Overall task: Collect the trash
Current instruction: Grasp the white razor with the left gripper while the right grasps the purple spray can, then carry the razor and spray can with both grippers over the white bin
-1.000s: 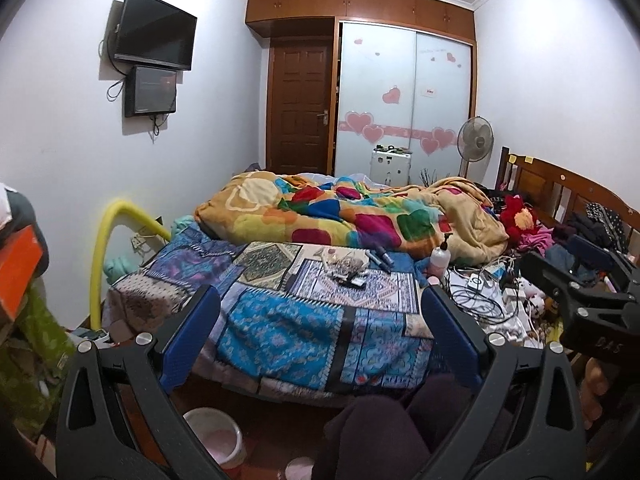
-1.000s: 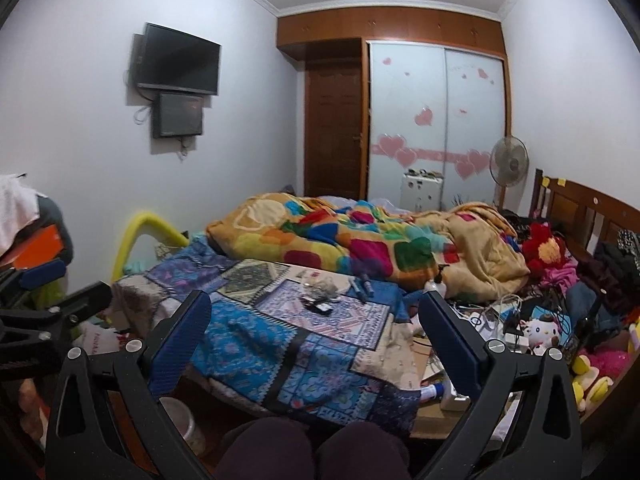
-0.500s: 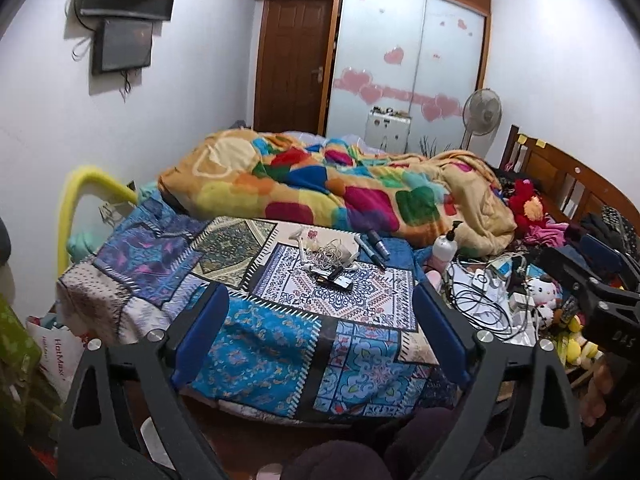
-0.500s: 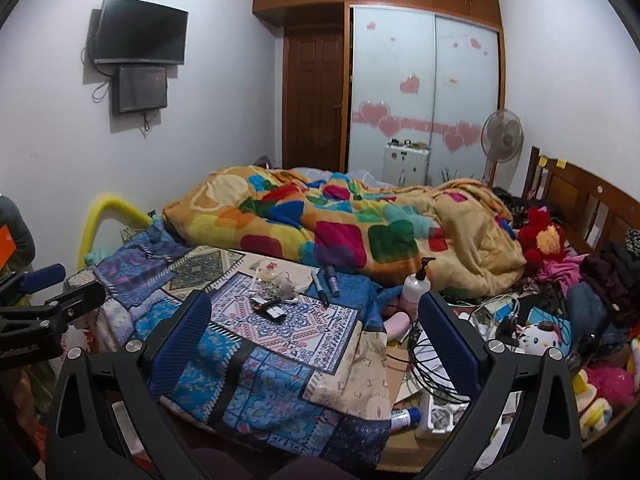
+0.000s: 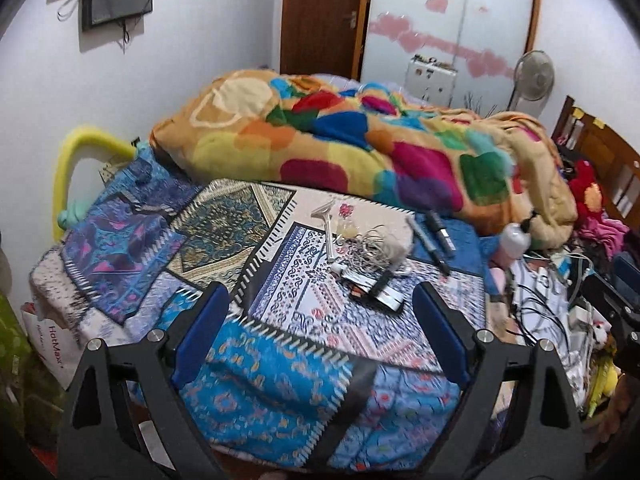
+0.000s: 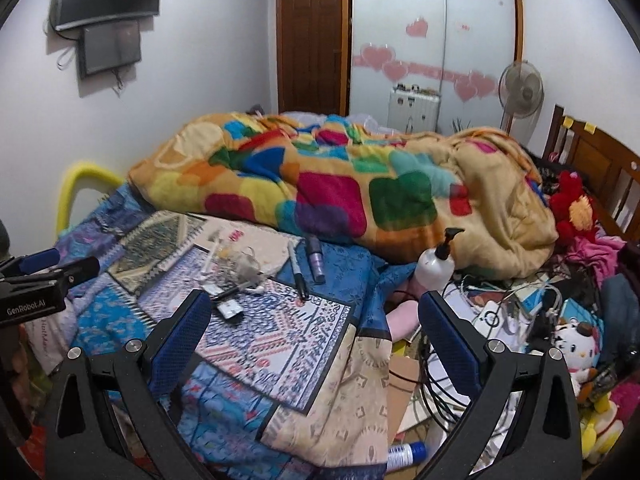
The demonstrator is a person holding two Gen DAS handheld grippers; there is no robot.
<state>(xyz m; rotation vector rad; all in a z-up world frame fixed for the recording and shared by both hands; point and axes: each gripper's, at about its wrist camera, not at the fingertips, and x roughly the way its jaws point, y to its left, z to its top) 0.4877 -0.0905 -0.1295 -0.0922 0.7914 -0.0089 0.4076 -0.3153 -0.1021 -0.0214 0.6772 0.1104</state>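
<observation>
Jaws of the left gripper (image 5: 320,316) are standing wide apart after closing in slightly, with nothing between them; those of the right gripper (image 6: 316,320) are likewise gaping and holding nothing. Both are hanging over the near edge of the bed, tilted down at the patterned blue bedspread (image 5: 264,384). Just beyond the left fingertips, a small heap of trash (image 5: 366,268) is lying on the bedspread: dark wrappers, tangled thin wire, white plastic sticks and crumpled clear film. Two dark markers (image 6: 306,266) are resting just right of the heap. A white pump bottle (image 6: 436,264) is leaning beside a tangle of cables. Farther back, a multicoloured blanket (image 6: 340,188) is lying bunched across the bed.
</observation>
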